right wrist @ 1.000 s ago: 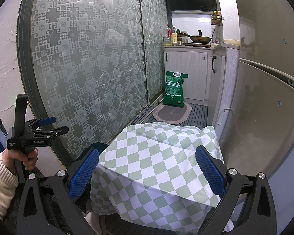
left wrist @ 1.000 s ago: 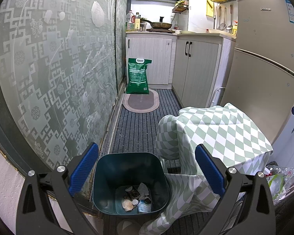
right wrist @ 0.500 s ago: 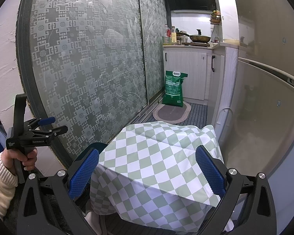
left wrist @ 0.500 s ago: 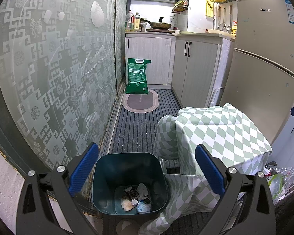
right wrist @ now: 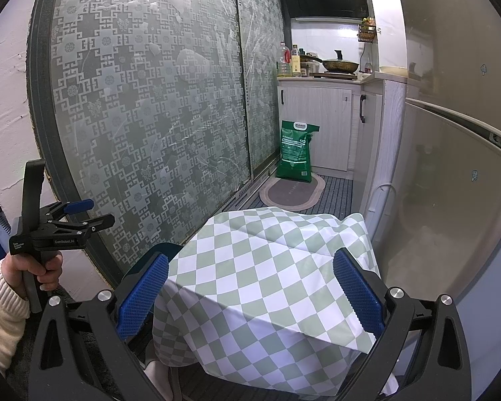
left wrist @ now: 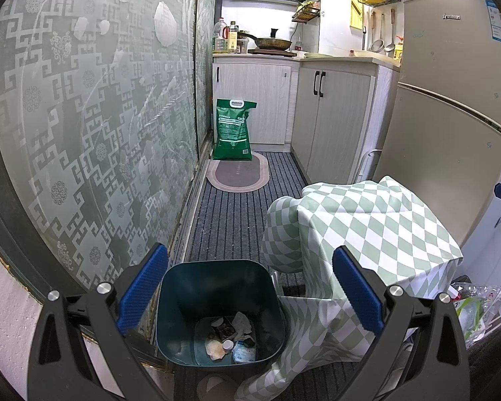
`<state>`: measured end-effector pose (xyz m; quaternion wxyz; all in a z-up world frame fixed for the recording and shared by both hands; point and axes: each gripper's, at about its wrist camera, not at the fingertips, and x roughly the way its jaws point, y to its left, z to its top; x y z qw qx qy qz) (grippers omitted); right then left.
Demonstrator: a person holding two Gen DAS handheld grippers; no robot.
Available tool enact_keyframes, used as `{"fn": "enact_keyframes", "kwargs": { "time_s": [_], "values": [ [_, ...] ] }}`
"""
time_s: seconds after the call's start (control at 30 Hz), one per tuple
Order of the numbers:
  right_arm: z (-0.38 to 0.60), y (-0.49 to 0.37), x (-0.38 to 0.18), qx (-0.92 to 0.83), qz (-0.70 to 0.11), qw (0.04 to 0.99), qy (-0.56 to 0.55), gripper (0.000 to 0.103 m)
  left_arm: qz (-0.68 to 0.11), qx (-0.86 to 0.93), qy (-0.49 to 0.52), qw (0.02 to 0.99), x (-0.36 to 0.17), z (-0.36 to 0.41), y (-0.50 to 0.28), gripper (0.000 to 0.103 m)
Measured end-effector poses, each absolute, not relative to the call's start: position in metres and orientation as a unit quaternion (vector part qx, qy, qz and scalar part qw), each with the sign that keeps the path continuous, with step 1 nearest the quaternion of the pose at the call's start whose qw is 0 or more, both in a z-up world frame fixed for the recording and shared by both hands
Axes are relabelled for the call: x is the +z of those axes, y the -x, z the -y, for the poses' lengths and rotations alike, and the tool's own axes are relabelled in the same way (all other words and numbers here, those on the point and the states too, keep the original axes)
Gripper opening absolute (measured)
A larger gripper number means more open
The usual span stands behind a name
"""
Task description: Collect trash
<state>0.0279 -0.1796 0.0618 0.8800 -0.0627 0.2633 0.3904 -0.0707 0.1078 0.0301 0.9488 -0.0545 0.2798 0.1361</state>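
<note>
Trash (left wrist: pixel 229 340) at bottom of dark teal bin (left wrist: pixel 217 270) on floor, beside checkered cloth (left wrist: pixel 367 220); left gripper (left wrist: pixel 249 292) above bin, fingers spread, empty. Right view: right gripper (right wrist: pixel 249 292) fingers spread wide over checkered cloth, gripping nothing; left hand (right wrist: pixel 33 269) on other handle.

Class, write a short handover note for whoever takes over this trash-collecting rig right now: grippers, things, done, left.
Left gripper: open, empty, above the bin.
Right gripper: open, empty, over the checked cloth.
Bin sits on the floor between the glass door and the cloth-covered table; scraps already lie at its bottom.
Left: no loose trash shows on the cloth; check the plastic bags beside the table.
</note>
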Motion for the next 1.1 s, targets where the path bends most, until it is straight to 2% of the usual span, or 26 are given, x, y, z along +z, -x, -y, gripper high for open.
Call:
{"fn": "enact_keyframes", "kwargs": {
  "time_s": [1.1],
  "values": [
    [0.1809, -0.0279, 0.0617, 0.390, -0.264, 0.880, 0.064, 0.100, -0.286, 0.129, 0.047, 0.948, 0.0298, -0.1031, 0.0696, 0.100]
  ]
}}
